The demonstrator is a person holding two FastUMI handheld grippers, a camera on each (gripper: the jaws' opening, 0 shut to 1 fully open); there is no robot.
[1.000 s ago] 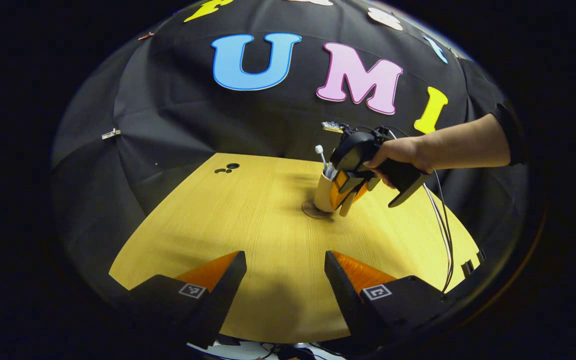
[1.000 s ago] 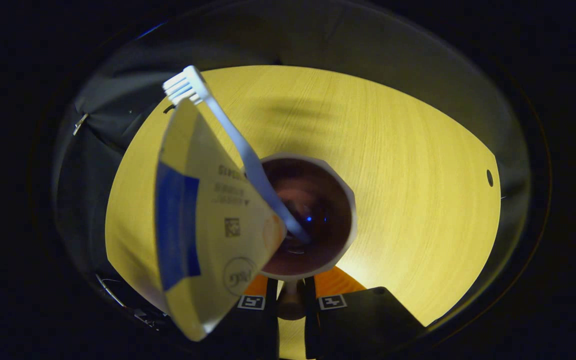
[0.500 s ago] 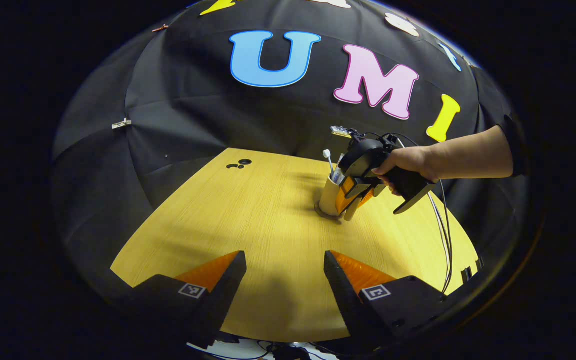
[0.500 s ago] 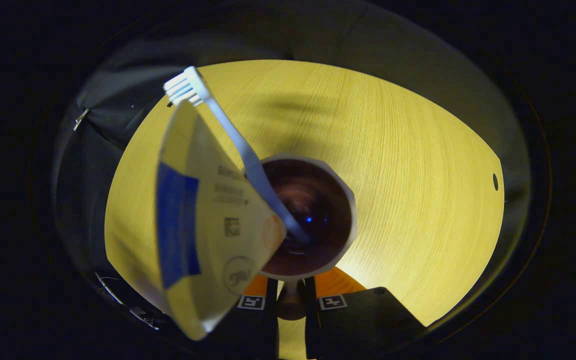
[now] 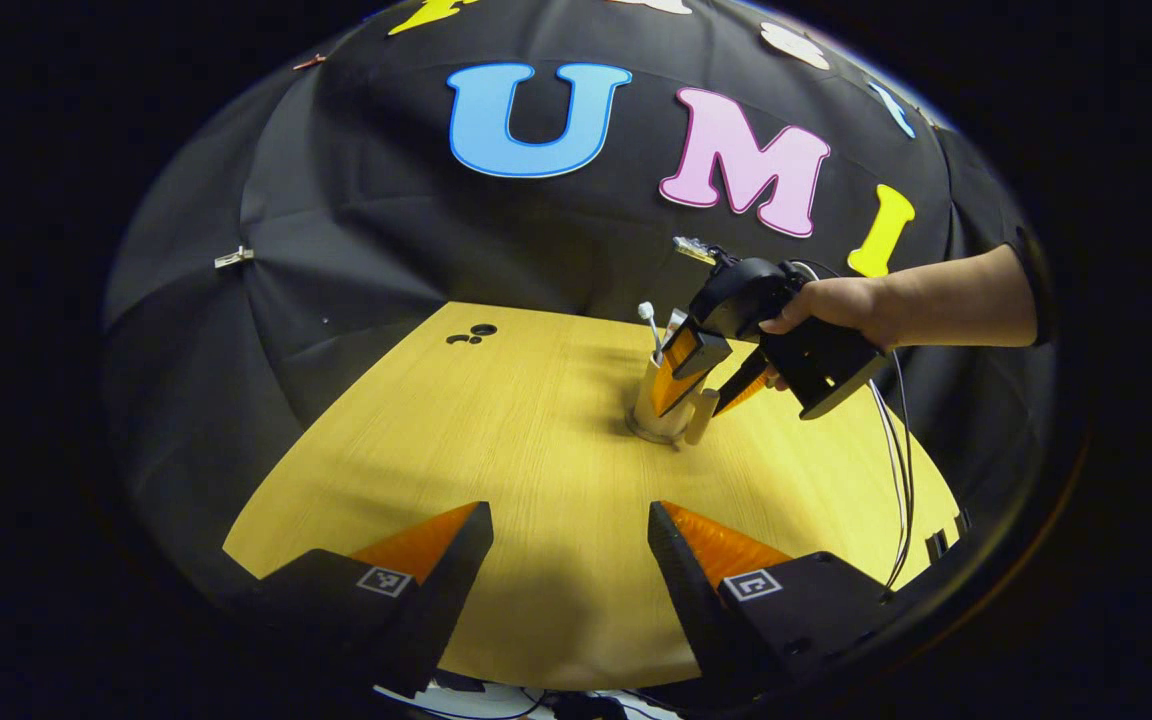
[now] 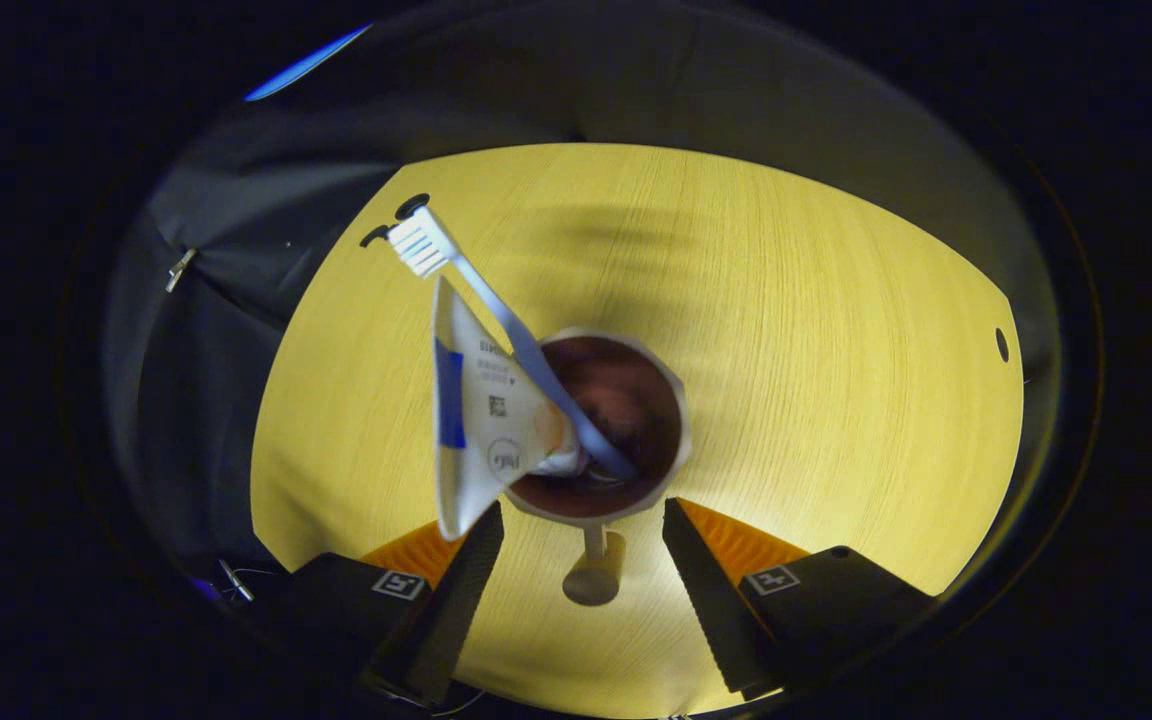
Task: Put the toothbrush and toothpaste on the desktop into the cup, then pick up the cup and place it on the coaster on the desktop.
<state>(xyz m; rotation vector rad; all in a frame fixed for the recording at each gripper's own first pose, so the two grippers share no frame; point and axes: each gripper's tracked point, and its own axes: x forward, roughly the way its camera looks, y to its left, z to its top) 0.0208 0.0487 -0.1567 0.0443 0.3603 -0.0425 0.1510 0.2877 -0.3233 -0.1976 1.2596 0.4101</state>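
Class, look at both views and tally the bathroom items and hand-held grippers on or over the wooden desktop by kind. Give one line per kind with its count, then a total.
Cup: 1
Toothbrush: 1
Toothpaste tube: 1
Coaster: 1
Hand-held grippers: 2, the left hand-held gripper and the right hand-held gripper
Total: 6

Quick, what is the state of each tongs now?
Left tongs: open, holding nothing.
Right tongs: open, apart from the cup.

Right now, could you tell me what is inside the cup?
The cup holds a toothbrush, head up, and a toothpaste tube, both leaning out over the rim. Their lower ends and the cup's bottom are dark and hard to make out.
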